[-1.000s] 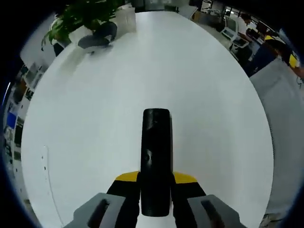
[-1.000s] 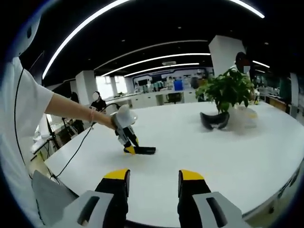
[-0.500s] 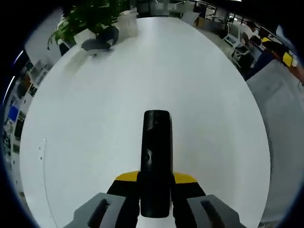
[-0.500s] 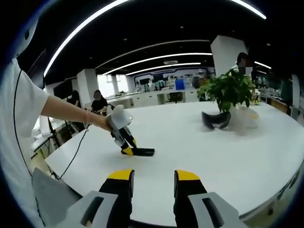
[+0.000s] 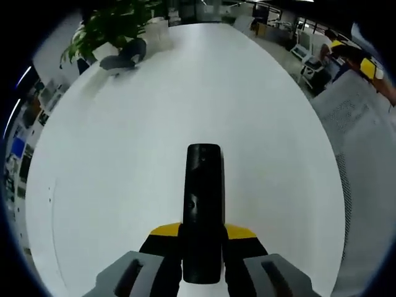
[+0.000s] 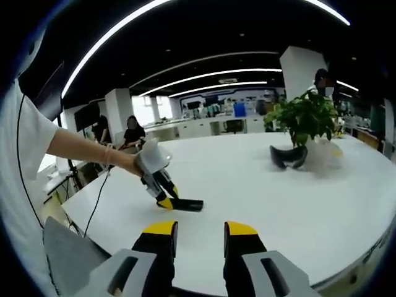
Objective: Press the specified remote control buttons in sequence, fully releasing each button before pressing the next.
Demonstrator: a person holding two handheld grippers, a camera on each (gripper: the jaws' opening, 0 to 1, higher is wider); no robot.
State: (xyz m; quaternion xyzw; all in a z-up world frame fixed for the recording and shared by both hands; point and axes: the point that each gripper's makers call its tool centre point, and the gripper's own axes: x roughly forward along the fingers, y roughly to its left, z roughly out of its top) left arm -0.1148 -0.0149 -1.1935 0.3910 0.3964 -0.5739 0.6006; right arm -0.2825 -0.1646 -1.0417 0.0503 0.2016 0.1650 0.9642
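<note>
A black remote control [image 5: 203,210] sticks forward from between my left gripper's [image 5: 203,238] yellow-tipped jaws, which are shut on its near end, just above the white table [image 5: 154,124]. In the right gripper view the same remote [image 6: 187,205] lies low over the table [image 6: 278,198], held by the left gripper [image 6: 166,203] in a person's hand. My right gripper [image 6: 200,230] hovers near the table's front edge, well short of the remote, its jaws apart with nothing between them.
A potted green plant [image 6: 306,120] and a dark headset-like object [image 6: 287,156] stand at the far right of the table, also seen as the plant [image 5: 111,25] at top left. People sit at desks in the background. A cable hangs off the table's left edge.
Both views have shifted slightly with the hands. The right gripper's jaws have narrowed a little. The remote stays held in the left gripper.
</note>
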